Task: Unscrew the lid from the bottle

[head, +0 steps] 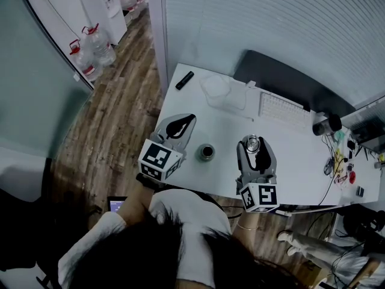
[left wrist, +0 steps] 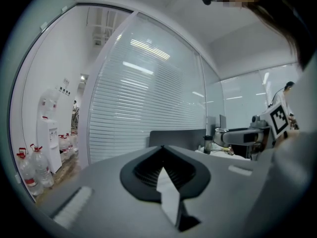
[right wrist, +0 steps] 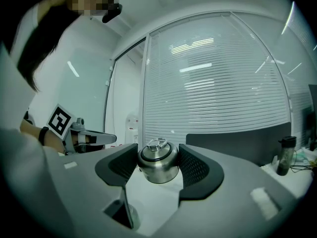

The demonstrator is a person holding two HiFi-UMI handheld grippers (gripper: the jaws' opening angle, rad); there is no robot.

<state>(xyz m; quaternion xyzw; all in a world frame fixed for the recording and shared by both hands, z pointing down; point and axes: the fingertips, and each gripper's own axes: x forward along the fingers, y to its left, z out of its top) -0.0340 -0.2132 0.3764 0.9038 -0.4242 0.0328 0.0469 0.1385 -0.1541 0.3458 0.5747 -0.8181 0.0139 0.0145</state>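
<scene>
Two grippers over the desk [head: 301, 155], so going view by view.

Head view: the right gripper [head: 256, 146] has the steel bottle [head: 252, 143] standing upright between its jaws, right at its tips. The left gripper [head: 187, 121] is off to that bottle's left, well apart, pointing away from the person and a bit outward. A small round dark thing [head: 207, 152] sits on the desk between the two; can't tell what it is.

Left gripper view: the left gripper [left wrist: 162, 155] is closed up tight with nothing in it. No bottle ahead of it, only the other gripper way off to its right.

Right gripper view: the right gripper [right wrist: 158, 155] is clamped on the bottle [right wrist: 158, 167], one pad on each side of the body. The lid [right wrist: 156, 148] with its wire loop sits on top, just above the pads and free to grab.

My take: the bottle's axis is vertical, so the lid has to be twisted from above. The left gripper is the free one, and it'd need to open and swing to its right, over the top.
</scene>
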